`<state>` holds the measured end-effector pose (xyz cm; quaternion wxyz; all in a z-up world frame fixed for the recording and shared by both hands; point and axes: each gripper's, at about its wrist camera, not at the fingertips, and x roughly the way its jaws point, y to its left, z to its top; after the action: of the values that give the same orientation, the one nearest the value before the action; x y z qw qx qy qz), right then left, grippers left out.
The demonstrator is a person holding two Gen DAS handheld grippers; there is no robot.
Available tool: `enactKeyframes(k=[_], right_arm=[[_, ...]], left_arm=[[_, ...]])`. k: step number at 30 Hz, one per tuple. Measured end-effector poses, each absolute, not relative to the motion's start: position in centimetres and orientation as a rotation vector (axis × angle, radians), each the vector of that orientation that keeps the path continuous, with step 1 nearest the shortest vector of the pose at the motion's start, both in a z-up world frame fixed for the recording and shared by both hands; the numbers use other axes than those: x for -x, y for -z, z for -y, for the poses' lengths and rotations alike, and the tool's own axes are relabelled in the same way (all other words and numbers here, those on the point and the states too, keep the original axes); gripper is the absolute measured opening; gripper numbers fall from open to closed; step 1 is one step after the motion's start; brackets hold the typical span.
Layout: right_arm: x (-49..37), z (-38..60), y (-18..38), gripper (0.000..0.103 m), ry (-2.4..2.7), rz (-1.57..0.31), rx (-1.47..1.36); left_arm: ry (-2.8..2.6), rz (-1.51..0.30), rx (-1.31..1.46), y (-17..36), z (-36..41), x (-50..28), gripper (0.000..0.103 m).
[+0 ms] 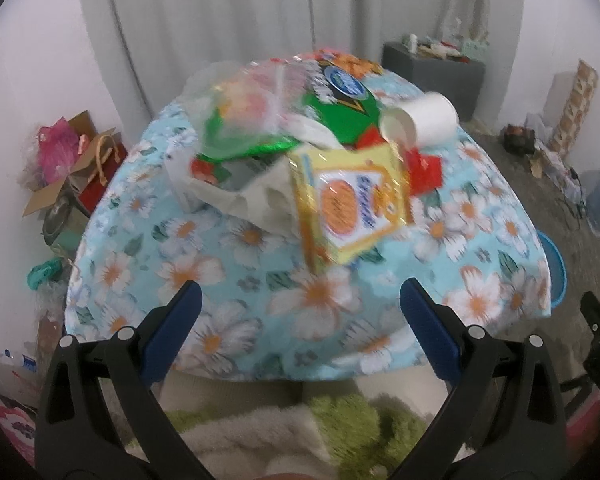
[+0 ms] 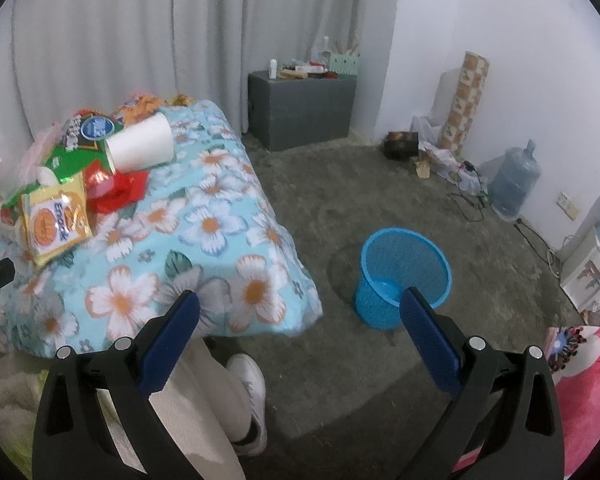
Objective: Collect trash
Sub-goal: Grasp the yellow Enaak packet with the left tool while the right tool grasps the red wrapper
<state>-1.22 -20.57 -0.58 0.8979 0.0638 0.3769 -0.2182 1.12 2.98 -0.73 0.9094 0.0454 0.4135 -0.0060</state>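
Left tool: (image 1: pixel 300 300) fingers spread wide, nothing between them; it hangs over the near part of the counter (image 1: pixel 228 320), aimed at the trash pile.
Right tool: (image 2: pixel 300 312) also wide and empty, off the counter's right edge, looking down at the floor (image 2: pixel 340 380) and the bin (image 2: pixel 404 276).
Trash: heaped toward the far side of the counter. Yellow packet (image 1: pixel 352 204) lies nearest, tilted up on crumpled tissue (image 1: pixel 256 196); paper cup (image 1: pixel 420 120) on its side behind it; green wrapper (image 1: pixel 340 112), clear bag (image 1: pixel 244 100) and red wrapper (image 1: pixel 424 168) around them.
Bin: blue mesh, upright on the floor, right of the counter and well apart from the pile; it looks empty.
Step in hand: likely the first pick, with nothing yet collected.
How to do it well: take the yellow packet by its raised near edge, since it is closest and free on top. Pinch the film firmly; it looks slippery. Lift straight up so the tissue and cup are not dragged off.
Risk: the cup could roll if nudged.
Surface: floral cloth, blue with white flowers, draped over the edges.
Room: grey curtain (image 2: pixel 140 40) behind, dark cabinet (image 2: pixel 300 108) in the corner, water jug (image 2: pixel 516 180) by the wall, boxes and bags at left.
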Motion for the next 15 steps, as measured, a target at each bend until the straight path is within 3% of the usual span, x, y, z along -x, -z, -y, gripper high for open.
enactKeyframes(k=[8, 15], right_arm=[[-2.3, 19.3, -1.1, 0.098, 0.312, -0.714, -0.202], [-7.0, 19.1, -0.7, 0.094, 0.104, -0.733, -0.378]], left_arm=[[0.07, -0.77, -0.014, 0.6, -7.4, -3.0, 0.095], [0.339, -0.778, 0.25, 2.2, -10.6, -4.5, 0.095]])
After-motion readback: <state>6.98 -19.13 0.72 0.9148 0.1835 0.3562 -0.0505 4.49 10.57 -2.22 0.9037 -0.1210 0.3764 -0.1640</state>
